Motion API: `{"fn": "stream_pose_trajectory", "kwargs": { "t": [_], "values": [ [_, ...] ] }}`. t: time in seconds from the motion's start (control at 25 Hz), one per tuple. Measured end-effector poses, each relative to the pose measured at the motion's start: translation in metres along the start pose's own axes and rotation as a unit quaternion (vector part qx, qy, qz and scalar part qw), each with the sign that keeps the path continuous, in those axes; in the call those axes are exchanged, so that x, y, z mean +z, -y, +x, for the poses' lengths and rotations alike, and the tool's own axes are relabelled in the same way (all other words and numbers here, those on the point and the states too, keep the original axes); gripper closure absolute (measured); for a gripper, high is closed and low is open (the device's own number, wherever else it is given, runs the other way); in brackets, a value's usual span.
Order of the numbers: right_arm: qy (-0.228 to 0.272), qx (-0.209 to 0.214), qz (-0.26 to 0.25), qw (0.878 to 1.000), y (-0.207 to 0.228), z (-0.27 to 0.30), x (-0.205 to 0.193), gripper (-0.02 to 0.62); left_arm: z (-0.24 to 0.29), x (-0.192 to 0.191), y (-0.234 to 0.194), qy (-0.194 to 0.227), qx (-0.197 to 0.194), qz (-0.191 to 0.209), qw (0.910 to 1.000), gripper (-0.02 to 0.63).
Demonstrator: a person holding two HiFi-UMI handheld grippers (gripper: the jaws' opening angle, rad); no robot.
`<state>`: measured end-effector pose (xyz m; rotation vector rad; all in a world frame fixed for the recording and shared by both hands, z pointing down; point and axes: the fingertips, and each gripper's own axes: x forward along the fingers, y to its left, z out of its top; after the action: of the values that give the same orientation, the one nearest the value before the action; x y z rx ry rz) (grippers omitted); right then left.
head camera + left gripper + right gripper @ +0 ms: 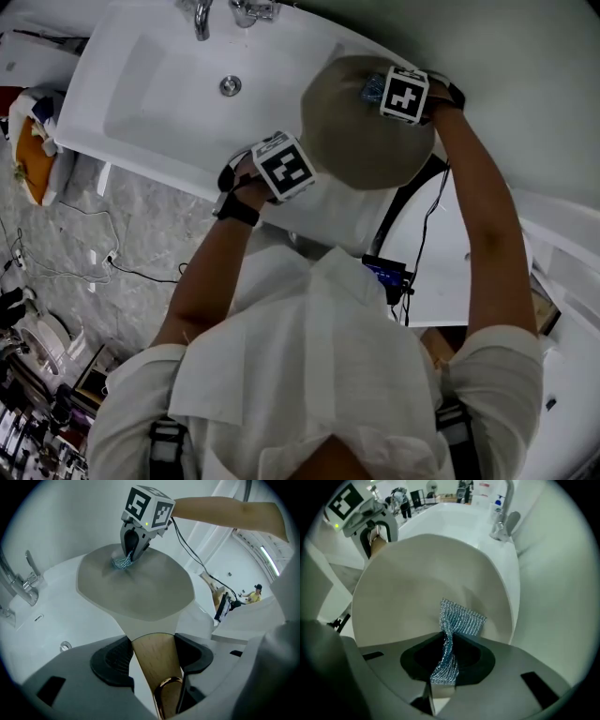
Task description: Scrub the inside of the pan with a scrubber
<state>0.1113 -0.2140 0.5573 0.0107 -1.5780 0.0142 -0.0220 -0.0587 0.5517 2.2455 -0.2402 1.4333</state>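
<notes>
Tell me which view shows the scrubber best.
Right gripper view: the scrubber sits close up, its mesh clear against the pan. Left gripper view shows it small and distant; head view shows only a sliver.

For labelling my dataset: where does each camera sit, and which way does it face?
Head view: above the person, facing down; shoulders, both arms, left tool, right tool, sink.
Left gripper view: on the left tool, facing along the gripped handle; right forearm shows.
Right gripper view: on the right tool, facing its pinched scrubber; own body unseen.
Shared: all show the pan.
</notes>
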Motion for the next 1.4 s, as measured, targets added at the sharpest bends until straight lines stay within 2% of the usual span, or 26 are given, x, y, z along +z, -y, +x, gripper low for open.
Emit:
{"fn": "stream_pose_trajectory", "kwargs": {
  "t": [0.08,0.16,0.4,0.6,0.76,0.96,1.12,1.24,1.4],
  "values": [
    [-0.059,-0.025,-0.054,0.996,0.009,0.003,-0.005,0.543,-0.001,0.002,0.001,0.002,-0.002,-0.006,1.0,0.331],
    [-0.114,-0.025,-0.074,0.99,0.008,0.009,-0.016,0.544,-0.002,0.002,0.002,0.003,-0.003,-0.011,0.9999,0.333],
    [-0.195,0.039,-0.024,0.98,-0.022,0.018,-0.071,0.543,-0.002,0.002,0.002,-0.001,-0.004,-0.014,0.9999,0.333],
    [-0.221,0.096,0.024,0.97,-0.049,0.013,-0.084,0.543,0.0,0.004,-0.001,-0.004,0.0,-0.011,0.9999,0.333],
    [-0.235,0.148,0.041,0.96,-0.078,0.013,-0.088,0.543,0.001,0.004,0.0,-0.004,0.0,-0.014,0.9999,0.333],
    [-0.224,0.205,0.05,0.952,-0.113,0.014,-0.083,0.543,0.002,0.005,-0.001,-0.003,0.002,-0.016,0.9999,0.333],
    [-0.189,0.255,0.075,0.945,-0.14,0.012,-0.065,0.543,0.002,0.003,-0.002,-0.007,0.001,-0.018,0.9998,0.333],
    [-0.139,0.297,0.095,0.94,-0.159,0.009,-0.042,0.543,0.003,0.005,-0.003,-0.003,0.002,-0.015,0.9999,0.333],
    [-0.037,0.337,0.136,0.931,-0.174,0.004,-0.001,0.543,0.002,0.006,-0.003,-0.004,0.001,-0.012,0.9999,0.333]
  ]
}}
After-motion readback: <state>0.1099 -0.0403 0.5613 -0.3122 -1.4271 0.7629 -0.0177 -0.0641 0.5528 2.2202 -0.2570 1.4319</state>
